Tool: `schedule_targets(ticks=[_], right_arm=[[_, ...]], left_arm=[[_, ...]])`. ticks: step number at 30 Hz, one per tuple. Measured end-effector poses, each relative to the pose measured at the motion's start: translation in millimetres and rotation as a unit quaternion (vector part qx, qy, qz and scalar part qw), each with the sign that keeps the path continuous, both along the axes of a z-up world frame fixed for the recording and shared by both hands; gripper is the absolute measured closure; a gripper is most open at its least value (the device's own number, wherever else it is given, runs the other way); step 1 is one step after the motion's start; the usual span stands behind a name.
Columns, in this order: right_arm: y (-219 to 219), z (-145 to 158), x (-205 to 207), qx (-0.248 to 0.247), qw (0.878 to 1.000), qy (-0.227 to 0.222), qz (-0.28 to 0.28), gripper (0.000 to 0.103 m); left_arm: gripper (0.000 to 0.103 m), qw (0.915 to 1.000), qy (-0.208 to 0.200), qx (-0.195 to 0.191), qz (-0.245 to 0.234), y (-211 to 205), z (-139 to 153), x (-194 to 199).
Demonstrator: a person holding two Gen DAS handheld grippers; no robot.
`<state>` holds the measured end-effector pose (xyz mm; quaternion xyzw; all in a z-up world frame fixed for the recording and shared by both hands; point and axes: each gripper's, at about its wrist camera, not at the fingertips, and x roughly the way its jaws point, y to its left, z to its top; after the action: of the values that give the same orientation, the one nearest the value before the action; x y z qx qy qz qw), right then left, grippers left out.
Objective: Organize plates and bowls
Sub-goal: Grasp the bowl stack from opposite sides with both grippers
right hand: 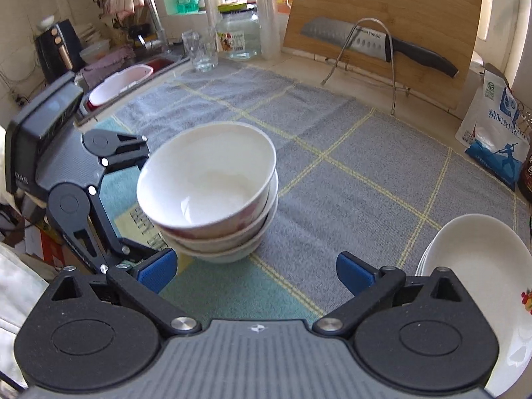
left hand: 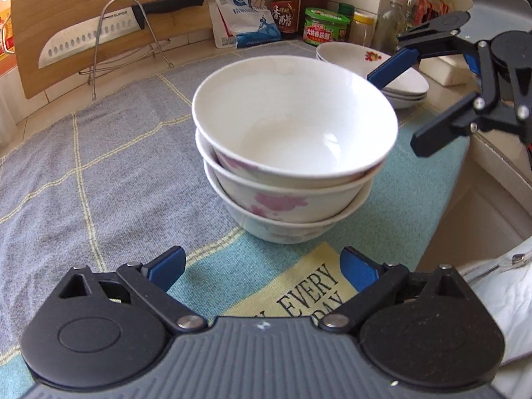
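Three white bowls with pink flowers stand nested in a stack [left hand: 292, 153] on the checked cloth; the stack also shows in the right wrist view [right hand: 212, 189], with the top bowl tilted. A stack of white plates [left hand: 392, 76] sits behind it to the right, and at the right edge of the right wrist view [right hand: 482, 266]. My left gripper [left hand: 262, 269] is open and empty, just short of the bowls. My right gripper [right hand: 256, 276] is open and empty, near the bowls; in the left wrist view it [left hand: 402, 106] hovers by the plates.
A bamboo cutting board [left hand: 99, 16] with a knife [left hand: 109, 33] leans in a wire rack at the back. Sauce bottles, jars and a salt bag [left hand: 239, 16] line the wall. A sink with a faucet [right hand: 149, 10] lies beyond the cloth. The counter edge drops at the right [left hand: 482, 153].
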<state>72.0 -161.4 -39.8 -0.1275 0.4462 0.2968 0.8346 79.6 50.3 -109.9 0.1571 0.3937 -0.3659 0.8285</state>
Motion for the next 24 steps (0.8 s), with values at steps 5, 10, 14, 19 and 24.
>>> schedule_targets(ticks=[5,10,14,19,24], right_arm=[[17,-34,-3,-0.049,0.999,0.007,0.006,0.000],[27,-49,0,-0.069,0.998,0.003,0.015,0.000],[31,-59,8,-0.067,0.998,0.014,0.014,0.000],[30,-63,11,-0.059,0.998,0.000,0.025,0.000],[34,-60,14,-0.062,0.998,0.002,0.029,0.000]], left_arm=[[0.002,0.9992,-0.016,0.014,-0.033,-4,-5,4],[0.000,0.9975,-0.024,0.007,-0.065,-2,-7,9],[0.000,0.9971,-0.034,-0.003,-0.068,0,-9,8],[0.001,0.9961,-0.033,0.000,-0.082,-2,-7,10],[0.003,0.9921,-0.035,-0.009,-0.120,0,-6,21]])
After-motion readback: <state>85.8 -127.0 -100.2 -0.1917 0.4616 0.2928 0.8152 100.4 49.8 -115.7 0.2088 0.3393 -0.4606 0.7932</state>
